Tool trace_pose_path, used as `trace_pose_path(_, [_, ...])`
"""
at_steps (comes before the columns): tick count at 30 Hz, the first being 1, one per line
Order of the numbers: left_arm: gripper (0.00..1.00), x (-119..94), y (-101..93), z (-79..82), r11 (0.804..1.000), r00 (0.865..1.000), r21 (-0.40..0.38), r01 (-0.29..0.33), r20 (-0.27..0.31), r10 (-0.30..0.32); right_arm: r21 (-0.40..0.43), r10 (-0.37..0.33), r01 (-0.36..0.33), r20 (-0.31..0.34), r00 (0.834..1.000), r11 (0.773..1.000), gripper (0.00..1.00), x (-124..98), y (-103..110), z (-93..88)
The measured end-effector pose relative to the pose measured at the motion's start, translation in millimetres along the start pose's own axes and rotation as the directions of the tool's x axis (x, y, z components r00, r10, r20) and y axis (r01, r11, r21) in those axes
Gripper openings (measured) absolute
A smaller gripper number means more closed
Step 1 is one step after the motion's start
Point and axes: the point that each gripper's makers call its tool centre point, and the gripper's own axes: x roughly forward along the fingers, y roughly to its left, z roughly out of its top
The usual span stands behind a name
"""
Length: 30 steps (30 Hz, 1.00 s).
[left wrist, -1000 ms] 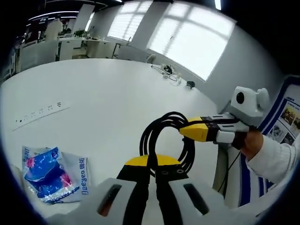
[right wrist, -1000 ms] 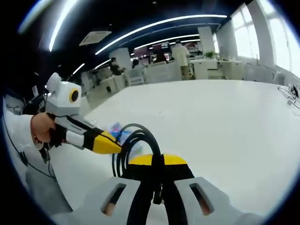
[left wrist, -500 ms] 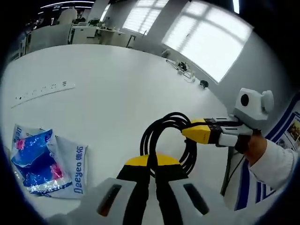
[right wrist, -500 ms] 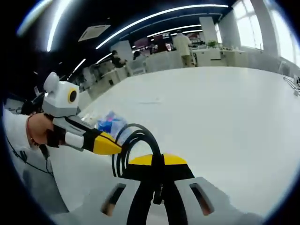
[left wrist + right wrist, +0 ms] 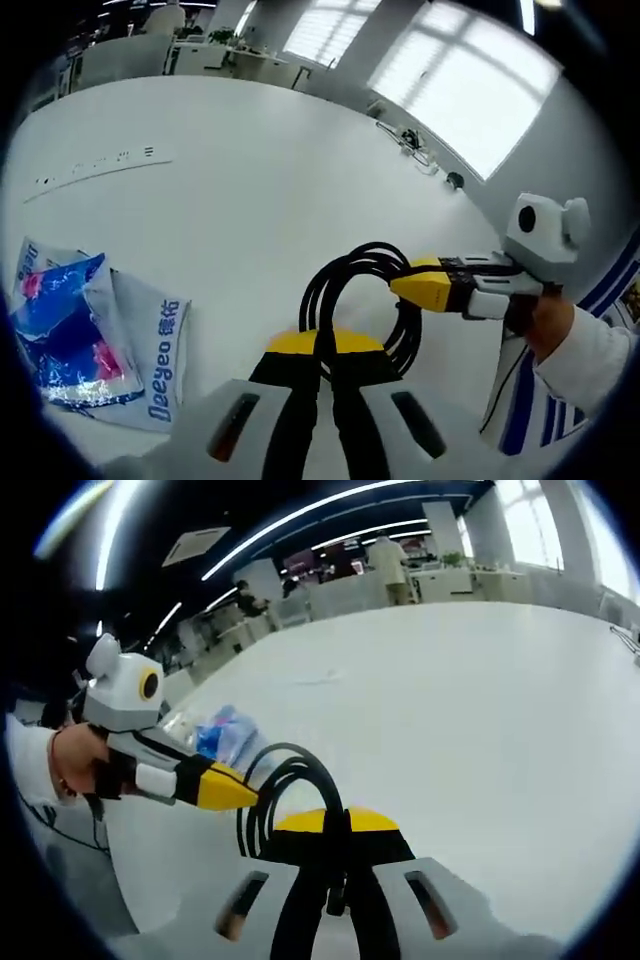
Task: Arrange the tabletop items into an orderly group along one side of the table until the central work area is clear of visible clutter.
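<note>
A coiled black cable [image 5: 352, 258] hangs between both grippers above the white table [image 5: 250, 180]. My left gripper [image 5: 325, 346] is shut on the coil's lower part in the left gripper view. The right gripper [image 5: 405, 285] reaches in from the right, shut on the coil's right side. In the right gripper view my right gripper [image 5: 338, 822] grips the same cable [image 5: 291, 756], and the left gripper [image 5: 246, 795] comes in from the left onto the loop. A crumpled blue and white packet [image 5: 85, 335] lies on the table at the left, also seen beyond the coil as the packet [image 5: 224, 736].
A white power strip [image 5: 100, 166] lies flat on the far left of the table. Loose wires and a small dark object [image 5: 412, 141] sit near the table's far edge by the windows. People stand among desks [image 5: 385, 565] beyond the table.
Both views have shifted with the hands, so the packet now shows larger and nearer in the left gripper view. Both grippers still hold the cable coil as before.
</note>
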Motion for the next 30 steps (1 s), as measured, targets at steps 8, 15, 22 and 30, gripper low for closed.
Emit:
trace_pose_path(8, [0.0,9,7.0,-6.0,1.0,1.0,-0.019,-0.011,-0.017,0.01,0.006,0.002,-0.002,-0.021,1.0,1.0,0.02,10,-6,-9.6])
trace_pose_path(15, [0.0,13,11.9,-9.4,0.999,0.999,-0.031,-0.025,-0.025,0.025,0.013,0.003,-0.003,-0.036,0.999,1.0,0.02,16,-8,-15.8])
trace_pose_path(22, [0.0,17,15.1,-11.3,0.998,0.999,-0.051,-0.033,-0.028,0.032,0.019,0.0,0.001,-0.054,0.999,1.0,0.02,22,-13,-23.2])
trace_pose_path(30, [0.0,19,16.3,-14.4,0.998,0.999,-0.06,-0.037,-0.035,0.035,0.008,-0.001,0.001,-0.062,0.998,1.0,0.03,26,-15,-26.7])
